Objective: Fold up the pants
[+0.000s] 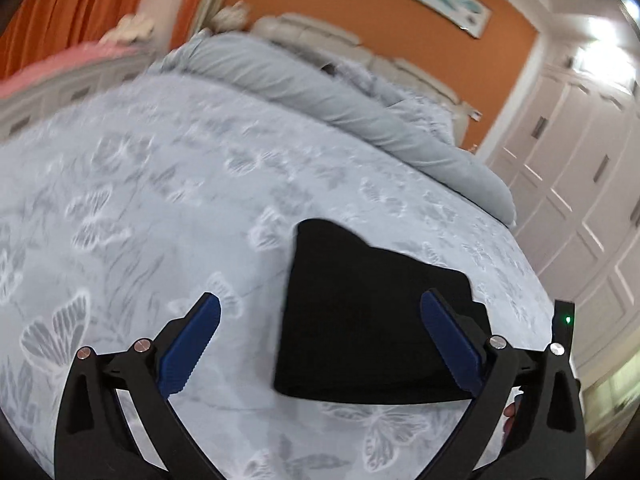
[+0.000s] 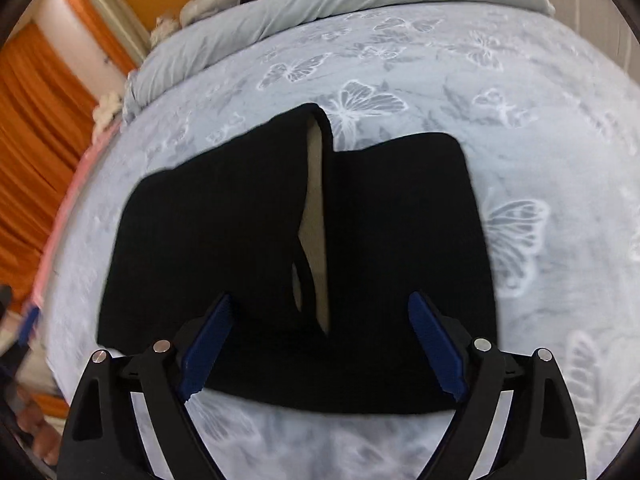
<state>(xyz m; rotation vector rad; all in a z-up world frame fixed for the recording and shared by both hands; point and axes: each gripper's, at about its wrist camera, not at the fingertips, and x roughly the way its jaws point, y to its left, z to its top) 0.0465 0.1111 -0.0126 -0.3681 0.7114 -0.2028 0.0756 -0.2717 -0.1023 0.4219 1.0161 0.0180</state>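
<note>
Black pants (image 2: 224,240) lie folded in a compact stack on the pale blue butterfly bedspread (image 2: 520,120). A beige lining shows in the gap between the two folded halves in the right wrist view. My right gripper (image 2: 320,344) is open and empty, hovering over the pants' near edge. In the left wrist view the pants (image 1: 360,320) lie to the right of centre. My left gripper (image 1: 320,340) is open and empty above the bed, its right finger over the pants' right part, its left finger over bare bedspread.
A rolled grey-blue duvet (image 1: 320,92) and pillows lie along the headboard. White wardrobe doors (image 1: 580,184) stand at the right. Orange curtains (image 2: 36,128) and a pink-edged surface (image 1: 60,64) lie at the left of the bed.
</note>
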